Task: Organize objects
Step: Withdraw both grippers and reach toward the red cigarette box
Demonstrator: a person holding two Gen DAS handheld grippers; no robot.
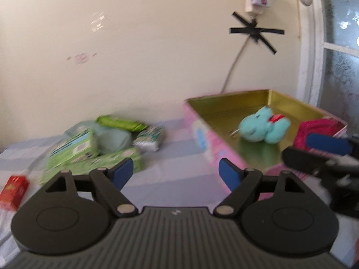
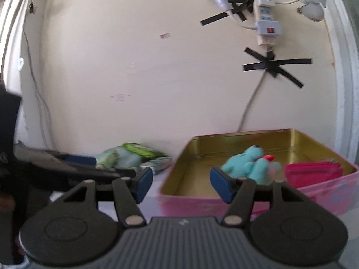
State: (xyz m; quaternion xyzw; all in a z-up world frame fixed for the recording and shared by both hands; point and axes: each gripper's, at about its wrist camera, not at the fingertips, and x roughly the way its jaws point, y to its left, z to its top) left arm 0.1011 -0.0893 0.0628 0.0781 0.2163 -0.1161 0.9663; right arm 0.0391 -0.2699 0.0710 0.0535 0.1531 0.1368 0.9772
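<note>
The left gripper [image 1: 176, 173] is being held above a pale lilac checked cloth [image 1: 175, 157] with its blue-padded jaws released and spread wide, nothing being gripped between them. The right gripper [image 2: 181, 183] is likewise being held with its jaws parted and empty, and its blue fingertips [image 1: 325, 143] are being seen at the right edge of the left wrist view, in front of the tin. A shallow rectangular tin with pink printed outer walls and a gold interior [image 1: 224, 109] is being shown lying open on the cloth, to the right of the left gripper and directly ahead of the right one. Inside it, a small turquoise plush toy with a red detail [image 1: 262, 127] is being shown lying on the gold floor near the middle, and a magenta fabric pouch [image 1: 314, 130] is being shown lying against the right-hand wall, just beside the toy. To the left of the tin and apart from it, a loose heap of green and white packets and boxes [image 1: 96, 150] is being shown resting on the cloth near the cream wall [image 1: 134, 67]. A small red carton [image 1: 13, 190] is being shown lying on the cloth at the far left, apart from the heap. On the wall above the tin, a white power strip [image 2: 267, 20] is being held in place by crossed strips of black tape [image 2: 273, 67], with a grey cable [image 2: 249, 107] being led down behind the tin. Both views are blurred, so print on the packets cannot be told.
</note>
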